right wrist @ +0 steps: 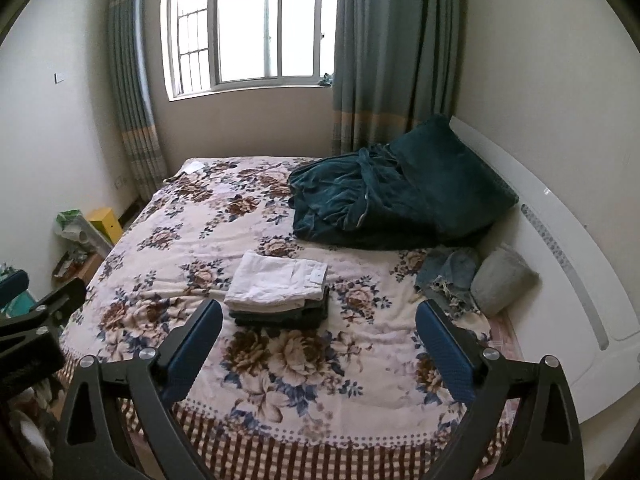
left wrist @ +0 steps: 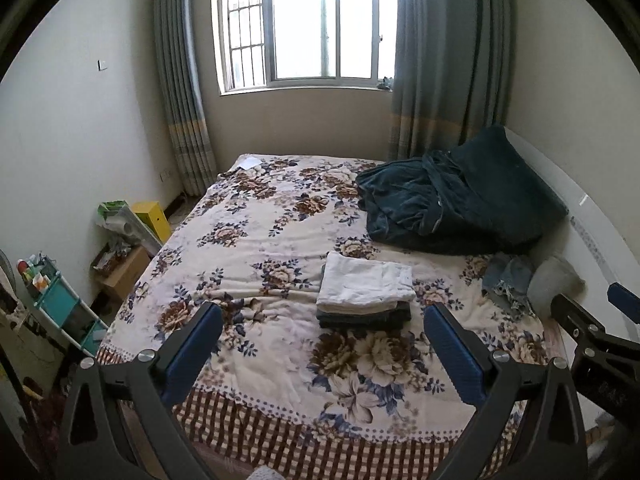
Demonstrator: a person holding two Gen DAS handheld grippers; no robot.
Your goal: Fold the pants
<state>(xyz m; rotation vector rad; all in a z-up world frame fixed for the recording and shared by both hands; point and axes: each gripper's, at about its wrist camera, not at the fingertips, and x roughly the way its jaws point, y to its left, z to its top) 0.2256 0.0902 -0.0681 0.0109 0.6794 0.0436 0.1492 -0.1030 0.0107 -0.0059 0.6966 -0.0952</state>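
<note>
A stack of folded pants lies mid-bed, white pair (left wrist: pixel 366 282) (right wrist: pixel 278 282) on top and dark pairs (left wrist: pixel 364 318) (right wrist: pixel 280 314) beneath. Crumpled blue jeans (left wrist: pixel 506 280) (right wrist: pixel 450 274) lie near the headboard beside a grey pillow. My left gripper (left wrist: pixel 322 344) hangs open above the near part of the floral bedspread (left wrist: pixel 248 240), short of the stack. My right gripper (right wrist: pixel 318 344) is open too, with nothing between its fingers. In the left wrist view the right gripper's frame (left wrist: pixel 592 336) shows at the right edge.
A dark green blanket and pillow (left wrist: pixel 460 204) (right wrist: pixel 392 196) are heaped at the far right of the bed. A grey pillow (left wrist: pixel 554 284) (right wrist: pixel 502 280) leans on the white headboard (right wrist: pixel 568 240). Boxes and a shelf unit (left wrist: pixel 64 304) crowd the floor at left.
</note>
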